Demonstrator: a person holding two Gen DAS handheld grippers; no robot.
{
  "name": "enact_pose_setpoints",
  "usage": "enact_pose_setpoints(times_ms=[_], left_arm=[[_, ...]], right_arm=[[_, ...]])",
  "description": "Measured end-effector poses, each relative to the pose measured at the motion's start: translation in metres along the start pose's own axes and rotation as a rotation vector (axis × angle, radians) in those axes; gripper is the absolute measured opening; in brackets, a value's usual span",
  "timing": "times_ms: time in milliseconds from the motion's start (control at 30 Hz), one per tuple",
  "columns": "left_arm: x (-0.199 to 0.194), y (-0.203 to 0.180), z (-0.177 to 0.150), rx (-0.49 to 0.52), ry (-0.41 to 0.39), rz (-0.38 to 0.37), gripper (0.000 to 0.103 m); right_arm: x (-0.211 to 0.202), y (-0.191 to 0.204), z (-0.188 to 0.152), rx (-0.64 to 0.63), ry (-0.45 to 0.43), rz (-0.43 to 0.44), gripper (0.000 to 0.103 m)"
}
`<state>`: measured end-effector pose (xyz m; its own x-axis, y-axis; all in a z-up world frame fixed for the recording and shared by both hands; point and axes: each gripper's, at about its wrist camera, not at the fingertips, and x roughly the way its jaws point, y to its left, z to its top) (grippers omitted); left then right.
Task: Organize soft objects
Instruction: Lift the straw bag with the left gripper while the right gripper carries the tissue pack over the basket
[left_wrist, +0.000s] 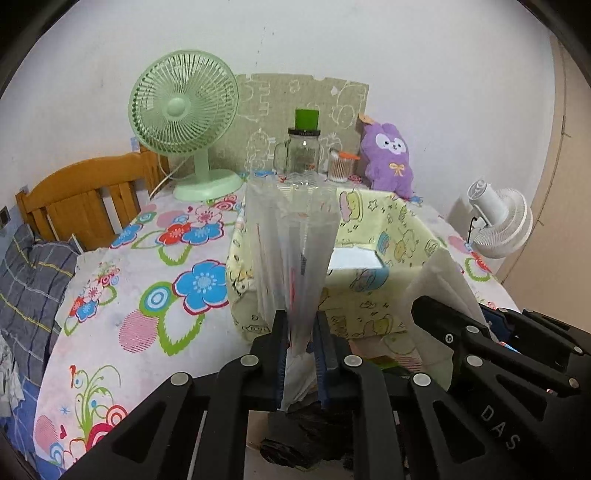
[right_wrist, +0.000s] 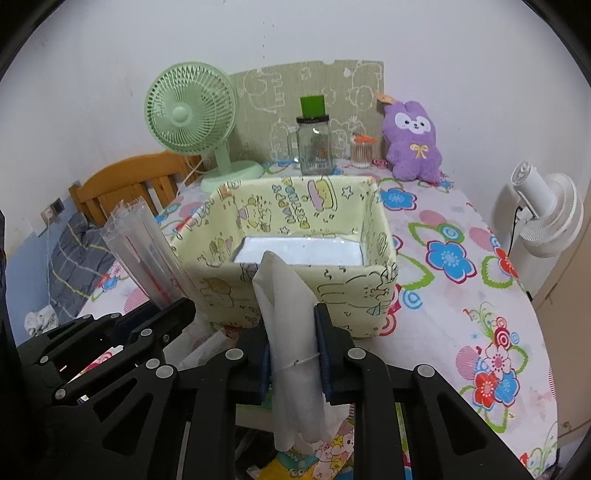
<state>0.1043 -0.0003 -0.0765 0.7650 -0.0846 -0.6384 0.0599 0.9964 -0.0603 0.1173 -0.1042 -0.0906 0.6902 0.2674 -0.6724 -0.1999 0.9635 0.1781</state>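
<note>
Near the yellow fabric box (right_wrist: 295, 254), my left gripper (left_wrist: 301, 363) is pinching a clear plastic packet (left_wrist: 291, 236). My right gripper (right_wrist: 293, 360) is clamping what is probably a folded white tissue (right_wrist: 291, 317).

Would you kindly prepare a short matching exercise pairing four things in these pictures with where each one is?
Things:
1. clear plastic packet
2. white tissue
3. purple plush toy
4. yellow fabric box

Places:
A. at the back of the table, by the wall
B. between the right gripper's fingers
C. mid-table, just ahead of both grippers
D. between the left gripper's fingers

Pairs: 1-D, 2-B, 3-A, 4-C
</note>
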Motion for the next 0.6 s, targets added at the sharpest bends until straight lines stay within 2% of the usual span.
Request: enact_pose_setpoints(times_ms=[600], left_arm=[[-0.050, -0.018, 0.018, 0.015, -0.085, -0.016, 0.011]], right_arm=[[-0.064, -0.003, 0.015, 0.008, -0.124, 0.003, 0.020]])
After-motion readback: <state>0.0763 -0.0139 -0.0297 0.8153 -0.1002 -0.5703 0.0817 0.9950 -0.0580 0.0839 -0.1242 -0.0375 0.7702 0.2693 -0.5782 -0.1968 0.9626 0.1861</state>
